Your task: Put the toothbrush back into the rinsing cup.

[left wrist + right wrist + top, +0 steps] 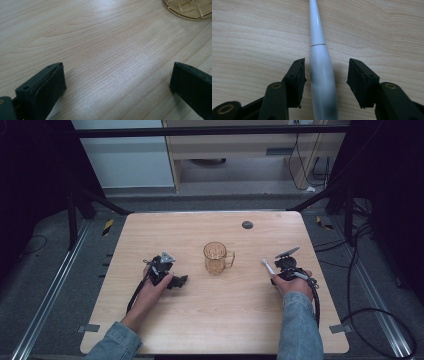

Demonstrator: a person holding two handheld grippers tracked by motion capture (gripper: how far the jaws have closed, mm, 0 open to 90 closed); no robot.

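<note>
While the toothbrush [322,75] is straddled by the right gripper [325,75] near the table's right edge, unclenched, nothing is lifted; the left gripper [117,82] is held open, empty.

Looking like a lab or test room, not a home. Standing in the middle: a bare wooden table [215,320] with a small round grey cap [247,225] set in its top. Running along both sides on the grey floor [45,270]: metal rails [50,295]. Showing yellow-and-black tape marks [107,227] near the far table corners. Trailing loose across the floor at the right: black cables [372,312]. Framing the area: dark poles [73,217] and black curtains [30,180].
</note>
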